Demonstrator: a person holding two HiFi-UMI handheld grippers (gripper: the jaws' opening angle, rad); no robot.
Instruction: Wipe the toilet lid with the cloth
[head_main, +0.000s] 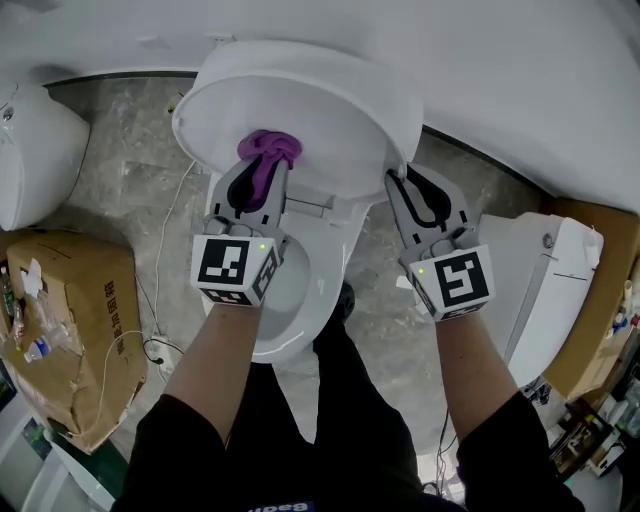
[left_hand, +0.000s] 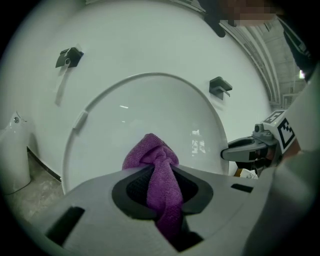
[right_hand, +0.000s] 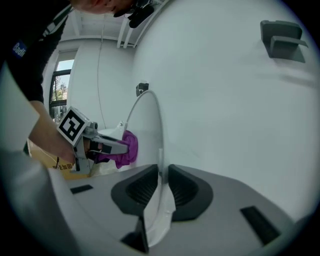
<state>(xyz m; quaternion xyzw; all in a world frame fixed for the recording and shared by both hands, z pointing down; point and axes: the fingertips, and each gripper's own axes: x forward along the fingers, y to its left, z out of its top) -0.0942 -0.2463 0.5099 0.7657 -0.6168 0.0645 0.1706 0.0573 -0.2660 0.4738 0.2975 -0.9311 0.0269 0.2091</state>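
While right gripper (head_main: 403, 176) pinches upright lid (head_main: 330, 108), left gripper (head_main: 267, 172) clamps cloth (head_main: 268, 148) lengthwise, bunched end apparently touching it.

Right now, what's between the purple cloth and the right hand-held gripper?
Only bare white toilet lid lies between the cloth and the right hand-held gripper, which clamps the lid's edge; the head view shows it.

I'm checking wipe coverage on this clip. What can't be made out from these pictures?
- Contact patch: left gripper view, the bunched cloth hides the lid behind it.
- Cloth's tail: head view, covered by the left gripper.
- Toilet bowl: head view, largely behind the left gripper and forearm.
- Cardboard box print: head view, too small to read.
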